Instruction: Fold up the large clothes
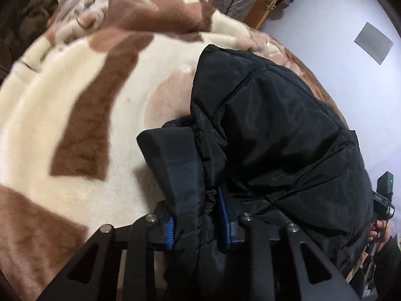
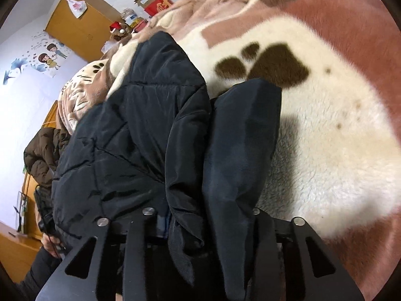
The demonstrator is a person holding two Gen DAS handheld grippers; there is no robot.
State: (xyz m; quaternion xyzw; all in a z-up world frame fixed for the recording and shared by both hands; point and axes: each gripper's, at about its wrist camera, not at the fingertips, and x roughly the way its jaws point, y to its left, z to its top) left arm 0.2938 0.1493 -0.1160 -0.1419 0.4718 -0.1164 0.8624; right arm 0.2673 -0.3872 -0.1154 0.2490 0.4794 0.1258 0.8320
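A black padded jacket (image 1: 275,130) lies bunched on a cream and brown fleece blanket (image 1: 75,100). My left gripper (image 1: 198,165) is shut on a fold of the jacket's edge, and the cloth is squeezed between the blue pads (image 1: 224,213). Its left finger (image 1: 175,155) shows; the jacket hides the right one. In the right wrist view the same jacket (image 2: 130,135) hangs over my right gripper (image 2: 210,120), which is shut on another fold. The right finger (image 2: 245,130) shows beside the cloth, and the left one is covered.
The blanket (image 2: 325,138) with a dark paw print covers the bed to the right. A brown puffy coat (image 2: 45,150) lies at the left. Wooden wardrobe doors (image 2: 82,32) and red boxes (image 2: 158,6) stand behind. A person's hand (image 1: 381,228) shows at the right edge.
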